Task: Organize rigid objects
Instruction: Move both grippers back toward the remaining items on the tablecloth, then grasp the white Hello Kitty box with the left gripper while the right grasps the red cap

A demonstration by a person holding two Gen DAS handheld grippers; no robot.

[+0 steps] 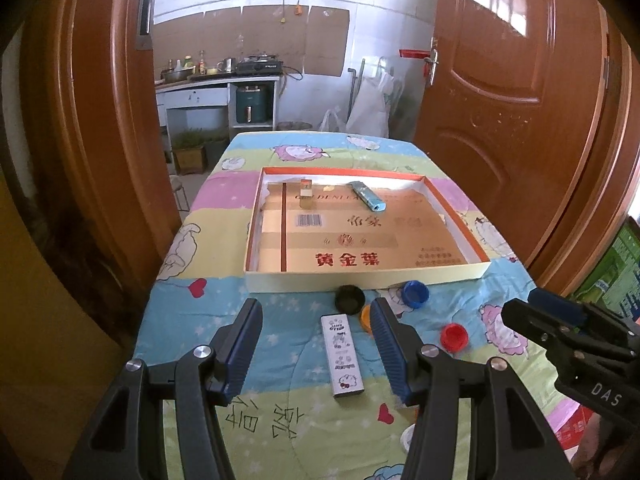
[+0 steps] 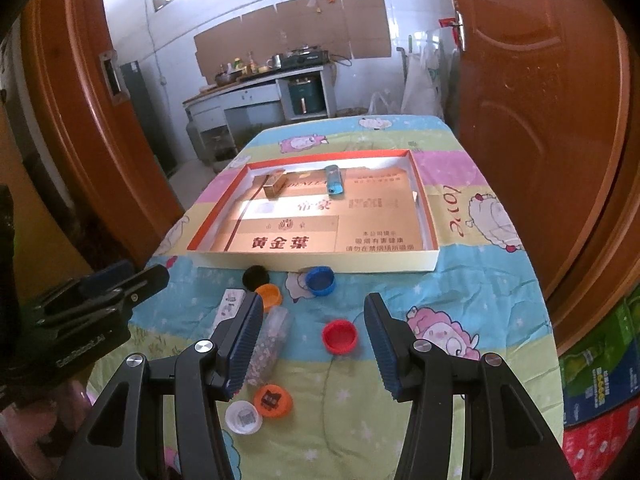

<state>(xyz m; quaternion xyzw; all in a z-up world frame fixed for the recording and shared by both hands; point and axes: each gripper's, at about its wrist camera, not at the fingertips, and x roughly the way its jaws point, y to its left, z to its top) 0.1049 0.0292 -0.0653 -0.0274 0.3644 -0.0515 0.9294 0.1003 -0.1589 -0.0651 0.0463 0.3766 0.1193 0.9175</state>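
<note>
Kitchen bkgd w/ brown doors either side; table covered w/ cartoon-print quilt.

Shallow box lid at table centre, orange inner rim. Inside, at far end: small gold box and blue lighter, apart from each other.

Loose items on quilt in front of lid:
- black cap, touching near wall of lid
- blue cap, right of black cap
- orange cap, just beside black cap
- red cap, well apart from others
- white lighter, lying flat
- clear patterned lighter, partly behind right gripper's left finger
- orange-rimmed cap and white cap, touching, nearest edge

Left gripper: jaws apart, nothing clamped; white lighter between fingers, no pad contact.

Right gripper: jaws apart, nothing clamped; red cap between fingers, no pad contact.
</note>
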